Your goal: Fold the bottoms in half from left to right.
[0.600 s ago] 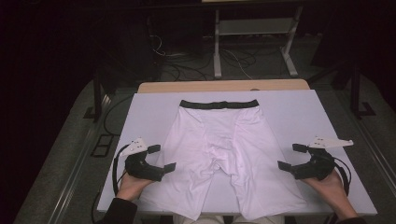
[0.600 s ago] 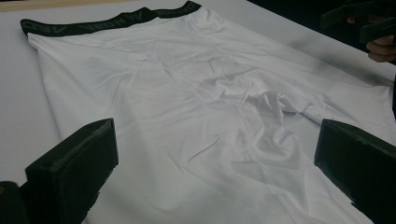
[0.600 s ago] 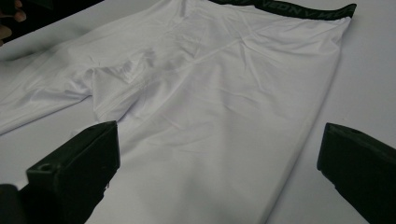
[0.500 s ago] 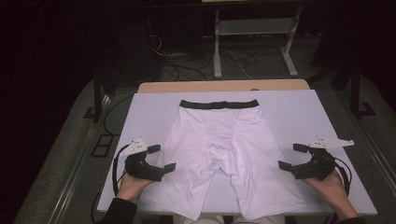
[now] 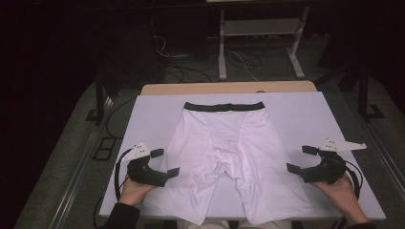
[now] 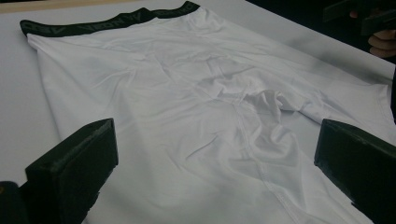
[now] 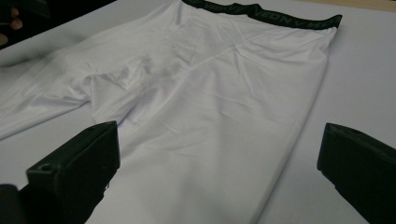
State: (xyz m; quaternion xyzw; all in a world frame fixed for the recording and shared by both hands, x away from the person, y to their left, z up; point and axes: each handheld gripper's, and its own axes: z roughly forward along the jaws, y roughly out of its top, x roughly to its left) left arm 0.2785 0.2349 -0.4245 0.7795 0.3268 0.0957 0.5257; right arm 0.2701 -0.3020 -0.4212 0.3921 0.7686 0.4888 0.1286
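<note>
Both claws spread, flanking white stretch-fabric shorts [image 5: 228, 162].
Left claw [image 5: 165, 162], right claw [image 5: 301, 159] held nothing; shorts lay flat, folding apparently unstarted.

The only lettering stands on the black waistband [image 6: 107, 22] of the white shorts [image 5: 224, 157]. It is woven in a slightly lighter tone than the band and runs along its length as a repeated word. In the left gripper view the letters show upside down and blurred; a few strokes near the band's middle look like capitals, but no word can be read with certainty. In the right gripper view the waistband [image 7: 266, 13] carries the same lettering, again inverted, of which something like "VEDNY" can be made out, uncertainly. In the high view the waistband [image 5: 224, 106] is too small for any letter to be told.
</note>
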